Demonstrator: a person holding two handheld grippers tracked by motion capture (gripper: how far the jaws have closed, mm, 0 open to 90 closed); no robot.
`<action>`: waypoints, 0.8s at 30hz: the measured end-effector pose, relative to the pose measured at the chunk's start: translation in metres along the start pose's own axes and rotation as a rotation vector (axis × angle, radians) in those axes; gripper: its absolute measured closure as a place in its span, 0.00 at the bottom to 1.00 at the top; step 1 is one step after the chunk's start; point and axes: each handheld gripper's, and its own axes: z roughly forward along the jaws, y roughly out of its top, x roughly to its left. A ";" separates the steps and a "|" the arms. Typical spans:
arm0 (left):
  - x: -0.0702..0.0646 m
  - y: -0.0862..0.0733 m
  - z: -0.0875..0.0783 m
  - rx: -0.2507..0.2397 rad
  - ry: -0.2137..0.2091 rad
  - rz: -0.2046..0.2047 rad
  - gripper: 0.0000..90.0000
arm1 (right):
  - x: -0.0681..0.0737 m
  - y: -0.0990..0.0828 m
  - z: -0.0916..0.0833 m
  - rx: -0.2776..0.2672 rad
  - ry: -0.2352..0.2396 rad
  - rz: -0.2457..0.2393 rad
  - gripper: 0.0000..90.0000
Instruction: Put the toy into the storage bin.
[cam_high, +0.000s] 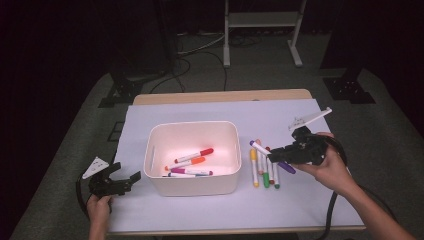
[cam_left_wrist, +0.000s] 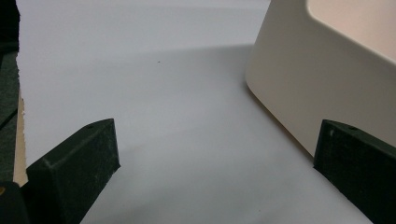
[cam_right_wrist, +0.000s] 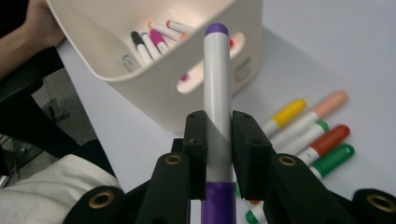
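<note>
Right now I'm mid-way through clearing markers off the white paper-covered table (cam_high: 210, 210) into the cream plastic bin with cut-out handles (cam_high: 192, 182), which sits near the middle and already has several markers lying in its bottom. My left gripper (cam_high: 122, 182) rests low just beside the bin's left wall, jaws spread wide with nothing between them. My right gripper (cam_high: 272, 155) is lifted above the loose pile of markers (cam_high: 265, 175) to the right of the bin, its jaws clamped on the barrel of a white marker with a purple cap (cam_right_wrist: 217, 93), which points toward the bin in the right gripper view. I judge this the carry step: next I need to bring the marker over the bin's rim, clear of the wall, and let go. Some small print shows on the bin's side near its handle slot, too blurred to read; I can read no other writing.
</note>
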 end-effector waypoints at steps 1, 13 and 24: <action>0.000 0.000 0.000 0.001 -0.001 0.000 0.00 | 0.004 0.005 0.000 0.005 0.006 -0.005 0.85; 0.000 0.000 0.000 0.001 -0.002 0.000 0.00 | 0.040 0.055 0.017 0.036 0.093 -0.111 0.85; 0.000 0.000 0.000 0.003 -0.003 0.002 0.00 | 0.066 0.086 0.044 0.066 0.158 -0.181 0.85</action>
